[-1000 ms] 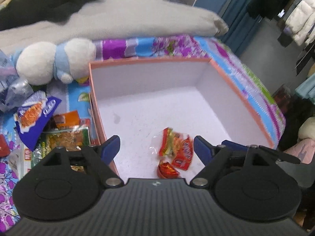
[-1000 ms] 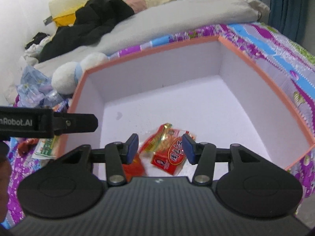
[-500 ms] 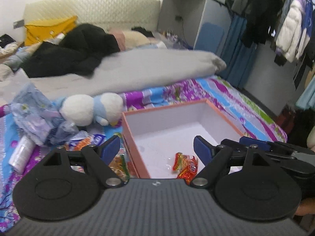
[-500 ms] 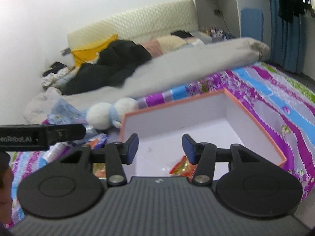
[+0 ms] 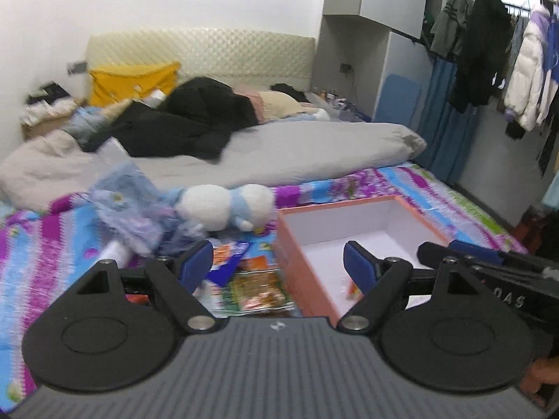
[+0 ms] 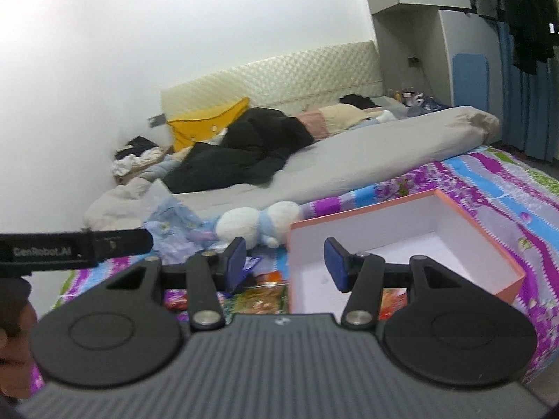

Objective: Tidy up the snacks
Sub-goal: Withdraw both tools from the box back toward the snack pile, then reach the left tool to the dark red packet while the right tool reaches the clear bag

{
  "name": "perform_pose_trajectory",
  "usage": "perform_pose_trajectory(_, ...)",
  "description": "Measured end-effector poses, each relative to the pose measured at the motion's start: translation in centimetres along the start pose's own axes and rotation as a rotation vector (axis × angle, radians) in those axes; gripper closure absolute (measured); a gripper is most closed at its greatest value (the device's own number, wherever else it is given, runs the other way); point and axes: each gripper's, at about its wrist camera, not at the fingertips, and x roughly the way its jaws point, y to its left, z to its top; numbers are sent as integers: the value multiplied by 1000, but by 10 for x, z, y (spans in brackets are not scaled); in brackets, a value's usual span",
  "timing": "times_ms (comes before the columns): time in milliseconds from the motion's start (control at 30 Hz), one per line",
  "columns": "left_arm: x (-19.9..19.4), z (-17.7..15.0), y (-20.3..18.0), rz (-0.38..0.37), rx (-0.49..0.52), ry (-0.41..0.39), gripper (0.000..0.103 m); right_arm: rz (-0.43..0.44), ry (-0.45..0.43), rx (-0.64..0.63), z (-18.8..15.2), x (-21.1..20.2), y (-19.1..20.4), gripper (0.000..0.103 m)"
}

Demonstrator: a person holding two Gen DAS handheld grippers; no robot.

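Observation:
An orange box with a white inside lies on the patterned bedspread. Red snack packets rest on its floor, mostly hidden behind my fingers. More loose packets lie on the bedspread just left of the box. My left gripper hangs open above the box's left wall with nothing between its fingers. My right gripper is also open and holds nothing, raised over the box's near left corner. Red packets in the box and loose packets show below it.
A white and blue plush toy and a crumpled bluish plastic bag lie behind the loose packets. A grey duvet and dark clothes fill the bed's far half. Hanging coats stand at the right.
Both grippers have risen and drawn back from inside the box, tilting up so the whole bed shows. The red packets stay in the box. Both openings look the same.

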Motion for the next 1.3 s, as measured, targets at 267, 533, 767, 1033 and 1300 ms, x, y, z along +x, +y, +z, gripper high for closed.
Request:
perform_pose_trajectory(267,-42,-36,28,48,-51,-19,18,37,-6,-26,-28,-24,32,50)
perform_pose_trajectory(533,-65,-79,45,73,-97,-11,18,82,43,-51,-60,-31,55,50)
perform_pose_trajectory(767,-78,-114,57,99,-172,9,18,119,88,-69,-88,-40,65,50)
perform_pose_trajectory(1033,-75,-149,66,113,-200,37,18,140,135,-112,-111,-34,78,50)
perform_pose_trajectory(1300,-60,-178,90,132,-257,92,18,140,200,-143,-136,-18,90,50)
